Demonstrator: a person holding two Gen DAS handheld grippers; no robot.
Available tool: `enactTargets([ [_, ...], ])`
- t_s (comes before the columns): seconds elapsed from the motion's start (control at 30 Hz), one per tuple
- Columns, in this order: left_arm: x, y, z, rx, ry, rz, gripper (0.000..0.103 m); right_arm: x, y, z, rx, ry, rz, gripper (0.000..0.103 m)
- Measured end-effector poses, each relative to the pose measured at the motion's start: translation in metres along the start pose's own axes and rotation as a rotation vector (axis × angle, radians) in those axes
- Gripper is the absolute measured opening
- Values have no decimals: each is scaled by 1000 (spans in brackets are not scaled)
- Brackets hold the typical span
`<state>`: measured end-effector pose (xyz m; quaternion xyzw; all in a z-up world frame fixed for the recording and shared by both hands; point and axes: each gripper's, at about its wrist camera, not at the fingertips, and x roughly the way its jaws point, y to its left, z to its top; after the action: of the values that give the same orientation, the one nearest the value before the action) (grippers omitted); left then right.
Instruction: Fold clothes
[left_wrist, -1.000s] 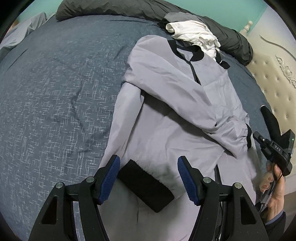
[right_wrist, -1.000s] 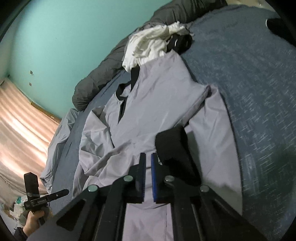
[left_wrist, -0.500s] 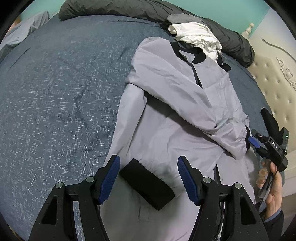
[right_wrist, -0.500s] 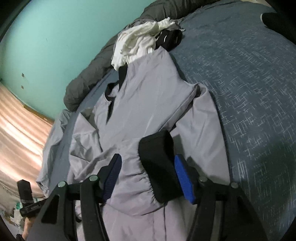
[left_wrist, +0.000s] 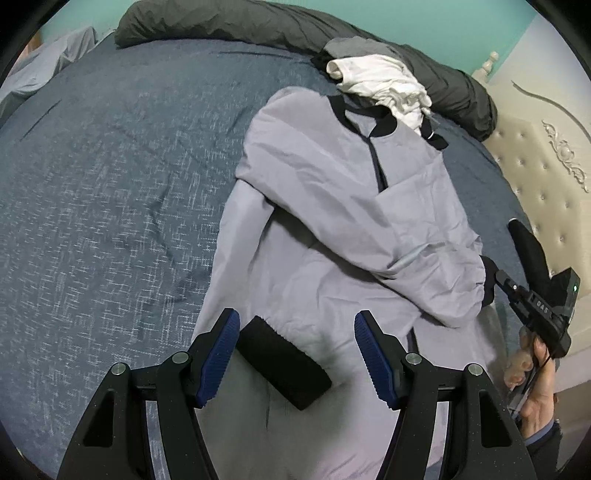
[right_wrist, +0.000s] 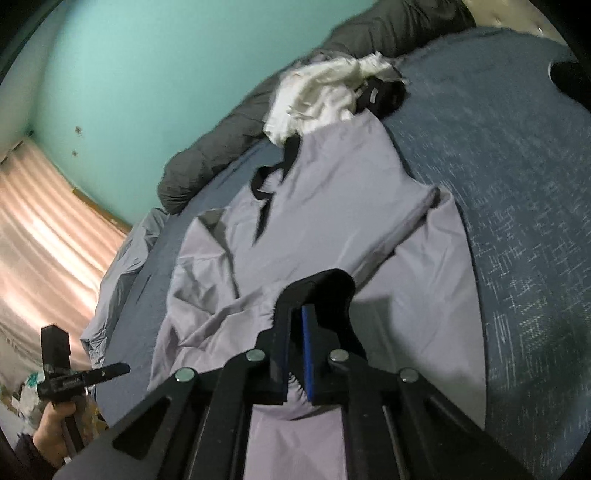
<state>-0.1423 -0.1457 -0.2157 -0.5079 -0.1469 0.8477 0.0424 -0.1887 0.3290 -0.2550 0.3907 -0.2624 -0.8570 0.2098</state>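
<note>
A pale grey jacket (left_wrist: 332, 206) with black collar and cuffs lies spread on the blue bed cover (left_wrist: 110, 184), one sleeve folded across its chest. My left gripper (left_wrist: 297, 319) hovers open above the near sleeve's black cuff (left_wrist: 284, 365), which lies between and just below the fingers, untouched. In the right wrist view my right gripper (right_wrist: 301, 302) has its jaws closing tight on the other sleeve's black cuff (right_wrist: 334, 286), with grey fabric bunched between the pads. That gripper (left_wrist: 511, 290) also shows at the right of the left wrist view, at the folded sleeve's end.
A white garment (left_wrist: 384, 85) and a small dark item lie crumpled by the jacket's collar. A dark grey duvet (left_wrist: 240, 26) runs along the far edge. A tufted cream headboard (left_wrist: 535, 166) stands to the right; a pink curtain (right_wrist: 44, 240) hangs beyond the bed.
The right gripper was shut a second ago, opened around the black cuff half a second ago, and is now shut on it. The left gripper has risen slightly and stays open.
</note>
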Motion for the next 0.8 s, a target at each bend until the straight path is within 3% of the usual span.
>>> enactTargets([
  [0.13, -24, 5, -2, 0, -29, -6, 69, -18, 16, -6, -49, -8, 23, 5],
  [0.23, -43, 10, -3, -10, -60, -18, 69, -32, 34, -13, -161, 16, 7, 5],
  [0.33, -55, 14, -3, -23, -82, -41, 69, -40, 64, -32, -393, 103, -65, 5],
  [0.47, -70, 15, -11, -24, -101, -75, 69, -50, 92, -64, -611, 193, -117, 5],
  [0.8, -102, 15, -23, -34, -140, -117, 69, -50, 108, -120, -654, 316, -133, 5],
])
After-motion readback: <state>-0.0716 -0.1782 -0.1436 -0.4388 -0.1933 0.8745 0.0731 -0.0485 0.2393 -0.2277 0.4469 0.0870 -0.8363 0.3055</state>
